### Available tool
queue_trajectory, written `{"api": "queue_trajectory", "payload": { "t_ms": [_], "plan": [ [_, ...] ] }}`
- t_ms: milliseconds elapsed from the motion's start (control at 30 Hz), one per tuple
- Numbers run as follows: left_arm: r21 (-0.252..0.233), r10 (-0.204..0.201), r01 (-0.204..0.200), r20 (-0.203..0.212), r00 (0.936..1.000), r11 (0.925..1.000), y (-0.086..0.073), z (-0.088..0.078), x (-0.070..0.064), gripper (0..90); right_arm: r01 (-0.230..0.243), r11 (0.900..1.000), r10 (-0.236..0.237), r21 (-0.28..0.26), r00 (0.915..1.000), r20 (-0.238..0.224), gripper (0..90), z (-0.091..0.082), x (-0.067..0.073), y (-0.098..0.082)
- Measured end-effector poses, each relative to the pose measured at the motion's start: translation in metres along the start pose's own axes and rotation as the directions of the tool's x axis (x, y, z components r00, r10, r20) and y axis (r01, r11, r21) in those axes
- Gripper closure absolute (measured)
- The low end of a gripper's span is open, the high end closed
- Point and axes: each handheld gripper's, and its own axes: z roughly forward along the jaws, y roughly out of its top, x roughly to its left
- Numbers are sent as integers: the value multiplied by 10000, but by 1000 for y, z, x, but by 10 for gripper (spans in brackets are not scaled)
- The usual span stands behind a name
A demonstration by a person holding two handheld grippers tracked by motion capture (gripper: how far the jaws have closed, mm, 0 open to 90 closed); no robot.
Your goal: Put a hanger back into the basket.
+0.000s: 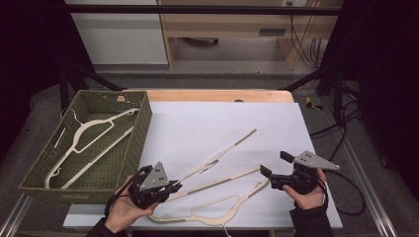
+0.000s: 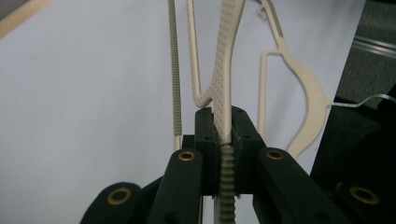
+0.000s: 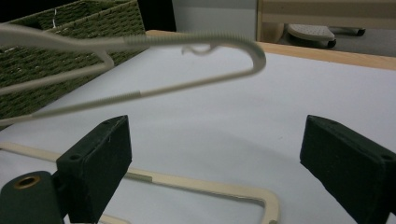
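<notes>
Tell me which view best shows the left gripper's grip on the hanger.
The left gripper view: the left gripper has its jaws shut on the held hanger, close up. The high view shows that hanger rising off the sheet from farther away. The right gripper view shows its far end, not the grip.

Basket (image 1: 141, 123): green, woven, rectangular; it sits beyond the left claw (image 1: 175, 186) and off to that claw's left, well apart from the right claw (image 1: 275, 164).
Hanger in basket (image 1: 94, 129): cream, lying flat inside, wire hook toward the far left corner.
White sheet (image 1: 207, 123): under both claws, spreading beyond them.
Wooden table edge (image 1: 217, 95): far beyond both claws, past the sheet.
Cables (image 1: 341, 128): black, on the floor, right of the right claw.
</notes>
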Motion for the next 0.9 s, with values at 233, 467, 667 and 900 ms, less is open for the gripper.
{"api": "queue_trajectory", "payload": {
  "t_ms": [233, 467, 667, 900],
  "plan": [
    [-341, 38, -45, -196, 9998, 9994, 27, -27, 9, 837, 17, 9999, -16, -143, 10000, 95, 90, -4, -2, 1],
    [-679, -152, 113, -562, 9983, 9976, 42, -67, 34, 838, 38, 9998, -36, -185, 9999, 105, 86, -5, -2, 1],
    [-810, -522, 444, -977, 9938, 9957, 41, -99, 62, 838, 114, 9997, -112, -230, 9999, 85, 70, -6, -2, 2],
    [-721, -980, 872, -1633, 9817, 9936, 24, -130, 93, 838, 198, 9996, -196, -187, 9998, 77, 55, -6, -1, 2]
  ]
}}
